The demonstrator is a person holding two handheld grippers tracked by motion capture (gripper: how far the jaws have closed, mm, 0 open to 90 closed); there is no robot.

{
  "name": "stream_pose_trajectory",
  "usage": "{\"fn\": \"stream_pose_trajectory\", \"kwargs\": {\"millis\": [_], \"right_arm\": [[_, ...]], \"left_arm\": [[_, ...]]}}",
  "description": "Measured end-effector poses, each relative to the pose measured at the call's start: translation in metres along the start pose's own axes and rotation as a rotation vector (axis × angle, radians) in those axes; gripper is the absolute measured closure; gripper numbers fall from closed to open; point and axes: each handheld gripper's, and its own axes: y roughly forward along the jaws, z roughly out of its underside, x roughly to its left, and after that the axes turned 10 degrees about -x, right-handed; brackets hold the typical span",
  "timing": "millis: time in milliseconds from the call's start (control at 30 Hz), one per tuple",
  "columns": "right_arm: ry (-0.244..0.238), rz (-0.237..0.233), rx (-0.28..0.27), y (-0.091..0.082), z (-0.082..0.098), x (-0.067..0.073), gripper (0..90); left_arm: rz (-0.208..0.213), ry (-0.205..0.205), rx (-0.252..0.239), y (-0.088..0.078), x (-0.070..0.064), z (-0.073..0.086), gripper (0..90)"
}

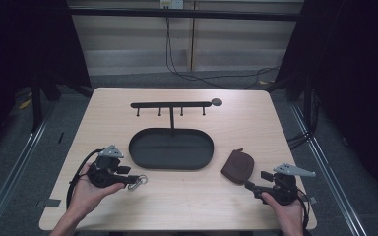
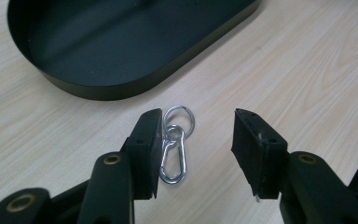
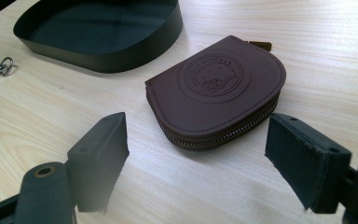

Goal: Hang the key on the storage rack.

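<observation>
Your left tool sat low at the near left of the table, jaws spread wide and gripping nothing. The silver carabiner with its key ring lay flat on the wood between those jaws, tight against the left-hand jaw in the left gripper view and well clear of the other. From above, that clip rested just past the tool's tip, near the front edge of the black oval tray. Over on your right, the right tool was also released, jaws far apart, pointed at the brown zipped coin pouch. The pouch lay flat on the table just beyond the jaws, untouched, embossed face up, just beside the tray's right end. Behind the tray stood a black hook rack.
</observation>
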Motion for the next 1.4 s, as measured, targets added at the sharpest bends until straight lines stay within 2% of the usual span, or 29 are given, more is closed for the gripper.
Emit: {"fn": "stream_pose_trajectory", "kwargs": {"millis": [67, 100, 167, 200, 300, 333, 533, 633, 667, 700, 733, 800, 867, 1000, 1067, 1133, 1233, 1333, 1400], "right_arm": [[-0.004, 0.001, 0.009, 0.001, 0.0, 0.0, 21.3], [-0.014, -0.001, 0.016, 0.002, 0.0, 0.001, 21.1], [-0.013, -0.003, 0.014, 0.002, 0.0, 0.001, 21.0], [-0.008, -0.002, 0.015, 0.002, 0.0, 0.001, 21.0], [-0.005, -0.004, 0.012, 0.001, 0.0, 0.0, 21.0], [-0.004, -0.004, 0.011, 0.001, 0.0, 0.0, 21.0], [-0.009, -0.007, 0.025, 0.003, 0.001, 0.001, 22.4], [-0.003, -0.008, 0.021, 0.003, 0.001, 0.0, 21.8], [-0.003, -0.009, 0.02, 0.003, 0.001, 0.0, 21.4], [-0.006, -0.009, 0.021, 0.003, 0.001, 0.0, 21.3], [-0.008, -0.01, 0.021, 0.003, 0.001, 0.001, 21.3], [-0.01, -0.01, 0.023, 0.003, 0.001, 0.001, 21.3], [-0.008, -0.013, 0.029, 0.004, 0.001, 0.001, 21.1], [-0.009, -0.016, 0.031, 0.004, 0.001, 0.0, 20.8], [-0.011, -0.019, 0.037, 0.005, 0.001, 0.0, 20.1], [-0.008, -0.021, 0.042, 0.005, 0.001, 0.001, 19.5], [-0.027, -0.023, 0.051, 0.007, 0.002, 0.002, 19.4], [-0.022, -0.02, 0.052, 0.007, 0.002, 0.002, 19.0], [-0.014, -0.024, 0.053, 0.007, 0.002, 0.001, 18.8]], "left_arm": [[0.014, 0.004, 0.011, 0.004, 0.001, -0.002, 54.7], [0.0, 0.019, 0.04, 0.009, 0.002, -0.005, 58.9], [0.011, 0.019, 0.046, 0.011, 0.001, -0.006, 61.5], [0.031, 0.04, 0.067, 0.014, 0.001, -0.009, 62.2], [0.024, 0.044, 0.078, 0.017, 0.001, -0.012, 62.7], [0.035, 0.042, 0.083, 0.018, 0.003, -0.014, 63.1], [0.037, 0.057, 0.158, 0.026, 0.006, -0.02, 64.6], [0.027, 0.042, 0.192, 0.03, 0.009, -0.022, 62.1], [0.017, 0.043, 0.203, 0.031, 0.01, -0.023, 59.5], [0.018, 0.031, 0.222, 0.035, 0.012, -0.023, 53.1], [0.006, 0.029, 0.258, 0.04, 0.014, -0.023, 50.4], [-0.001, 0.029, 0.273, 0.043, 0.014, -0.023, 50.1], [0.01, 0.029, 0.29, 0.046, 0.015, -0.024, 49.9], [0.02, 0.039, 0.314, 0.051, 0.015, -0.027, 54.3], [0.028, 0.049, 0.336, 0.055, 0.015, -0.026, 61.6], [0.02, 0.049, 0.353, 0.057, 0.016, -0.025, 62.3], [0.043, 0.044, 0.372, 0.06, 0.017, -0.025, 63.6], [0.057, 0.052, 0.398, 0.063, 0.019, -0.025, 64.7], [0.044, 0.057, 0.41, 0.066, 0.019, -0.024, 63.8]]}}
